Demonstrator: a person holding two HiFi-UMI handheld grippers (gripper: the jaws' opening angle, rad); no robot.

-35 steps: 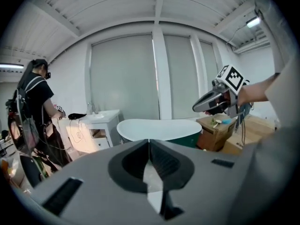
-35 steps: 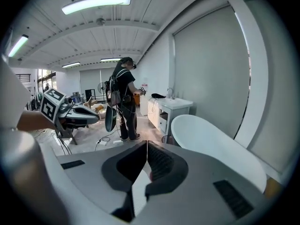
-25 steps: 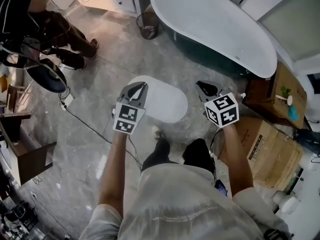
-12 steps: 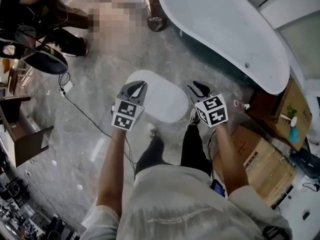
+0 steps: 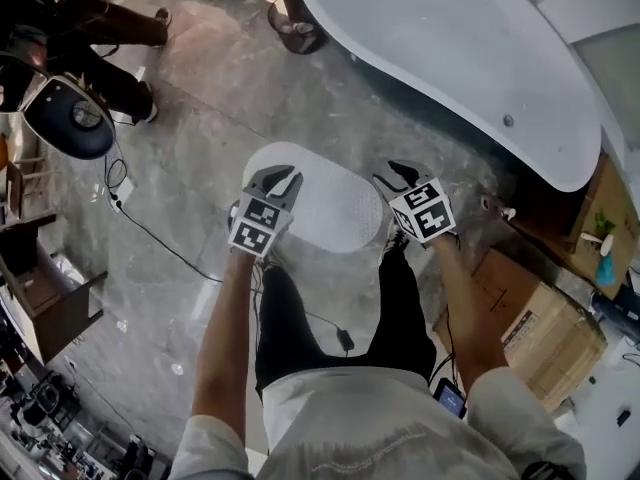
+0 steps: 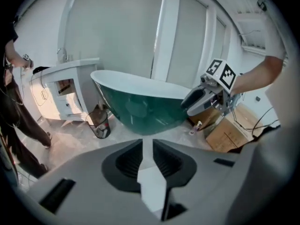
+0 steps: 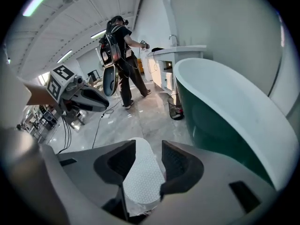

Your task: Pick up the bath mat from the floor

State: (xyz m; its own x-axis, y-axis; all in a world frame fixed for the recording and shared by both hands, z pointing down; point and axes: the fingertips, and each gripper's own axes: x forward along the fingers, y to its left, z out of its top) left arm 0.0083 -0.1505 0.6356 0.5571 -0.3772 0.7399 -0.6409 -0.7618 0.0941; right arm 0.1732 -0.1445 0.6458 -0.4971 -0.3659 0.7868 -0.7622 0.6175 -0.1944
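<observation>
White bath mat (image 5: 330, 208) lies flat on the floor (image 5: 200, 158). I'm on the approach. My left tool (image 5: 283, 180) has just been opening to a slit, my right tool (image 5: 400, 176) wider, both empty. Next, I judge, the 2 must reach its edges and pinch.

Head view steeply down over bath mat (image 5: 325, 203); gripper views low along jaws; all share bathtub (image 5: 450, 58).

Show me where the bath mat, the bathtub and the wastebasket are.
bath mat (image 5: 330, 203): head view, bare middle of its top.
bathtub (image 5: 450, 58): head view, white inner wall.
wastebasket (image 6: 100, 125): left gripper view, mesh side.
</observation>
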